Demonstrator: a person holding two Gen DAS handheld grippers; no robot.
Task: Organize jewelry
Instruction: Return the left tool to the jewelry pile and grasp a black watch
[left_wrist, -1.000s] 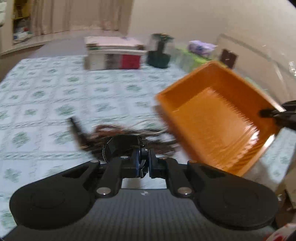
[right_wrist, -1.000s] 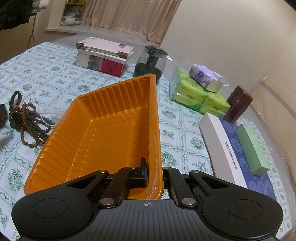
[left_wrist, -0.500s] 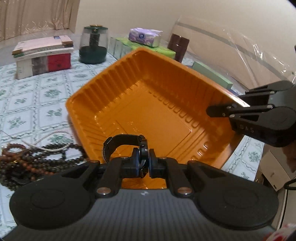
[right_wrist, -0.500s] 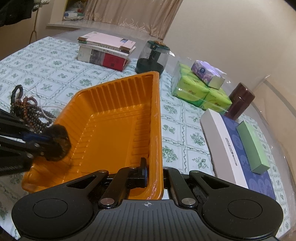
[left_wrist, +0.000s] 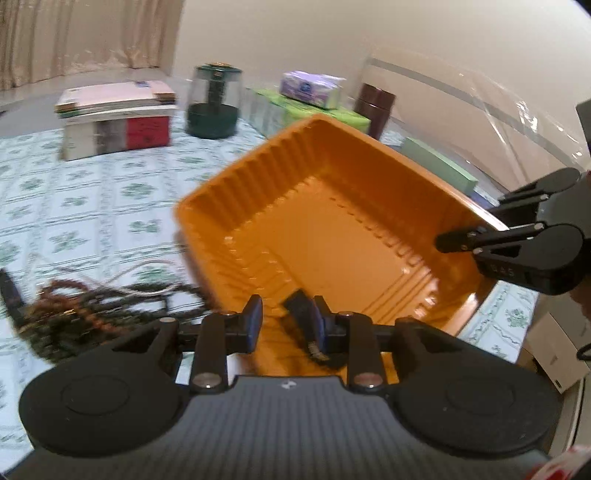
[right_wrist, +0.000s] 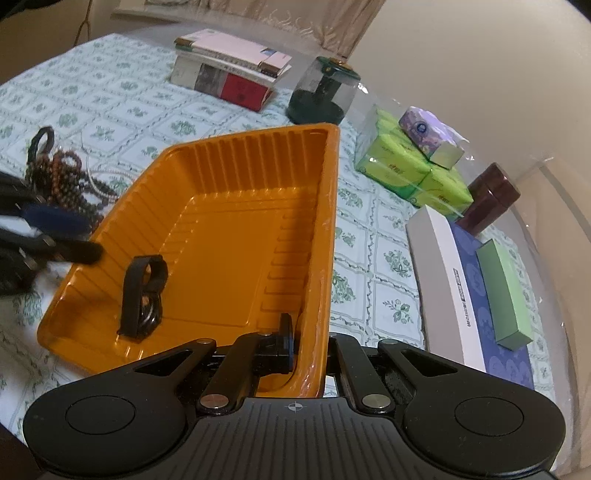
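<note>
An orange ribbed tray (left_wrist: 332, 236) (right_wrist: 236, 229) sits tilted on the flowered tablecloth. My right gripper (right_wrist: 308, 347) (left_wrist: 476, 225) is shut on the tray's near wall, one finger inside and one outside. A black watch-like band (right_wrist: 144, 295) (left_wrist: 301, 306) lies loose on the tray floor near its left wall. My left gripper (left_wrist: 288, 317) (right_wrist: 55, 236) hovers over that edge of the tray, its jaws opening. The band shows between the jaws, by the right finger, and no pad presses on it. A tangle of brown and dark bead strings (left_wrist: 92, 306) (right_wrist: 62, 177) lies on the cloth left of the tray.
Behind the tray stand a stack of books (right_wrist: 229, 74), a green-based glass dome (right_wrist: 325, 92), green tissue packs (right_wrist: 402, 166) and a brown jar (right_wrist: 491, 199). A flat white and blue box (right_wrist: 469, 295) with a green box (right_wrist: 506, 295) lies to the right.
My left gripper carried the black band from the bead pile to over the tray, then its jaws parted and the band dropped into the tray. The right gripper kept its hold.
</note>
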